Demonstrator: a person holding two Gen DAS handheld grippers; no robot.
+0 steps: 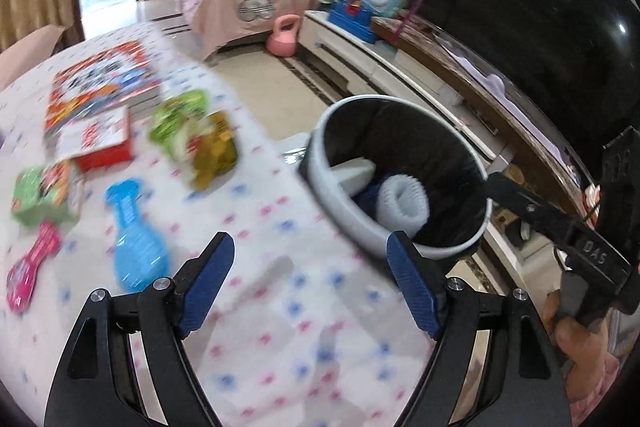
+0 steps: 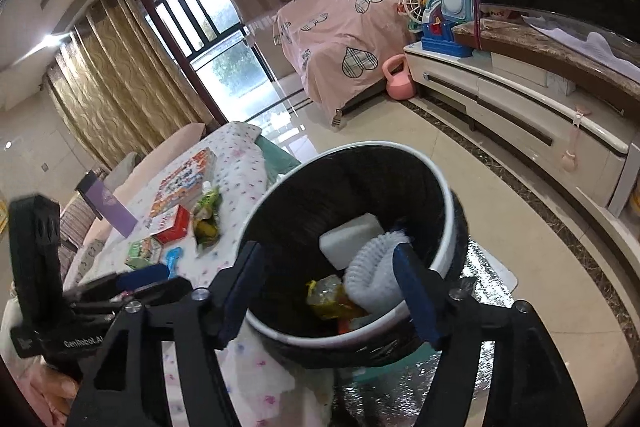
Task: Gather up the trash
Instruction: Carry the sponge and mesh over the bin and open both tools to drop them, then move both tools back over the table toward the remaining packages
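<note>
A white-rimmed trash bin (image 1: pixel 348 215) with a black liner stands at the table's right edge. Inside it lie a white block (image 2: pixel 352 237), a white ribbed piece (image 2: pixel 370 275) and a yellow wrapper (image 2: pixel 328 297). My right gripper (image 2: pixel 328 253) hangs open over the bin's mouth with nothing between its pads. My left gripper (image 1: pixel 311 243) is open and empty above the dotted tablecloth (image 1: pixel 280 327), just left of the bin. Green and yellow wrappers (image 1: pixel 192 135) lie further out on the cloth, with a green packet (image 1: pixel 40 195) at the far left.
A blue plastic toy (image 1: pixel 136 247), a pink item (image 1: pixel 32 271), a red box (image 1: pixel 100 143) and a picture box (image 1: pixel 104 83) share the table. A silver mat (image 2: pixel 480 287) lies under the bin. A TV cabinet (image 2: pixel 520 107) runs along the right, with a pink kettlebell (image 2: pixel 398 81) by a covered bed (image 2: pixel 340 39).
</note>
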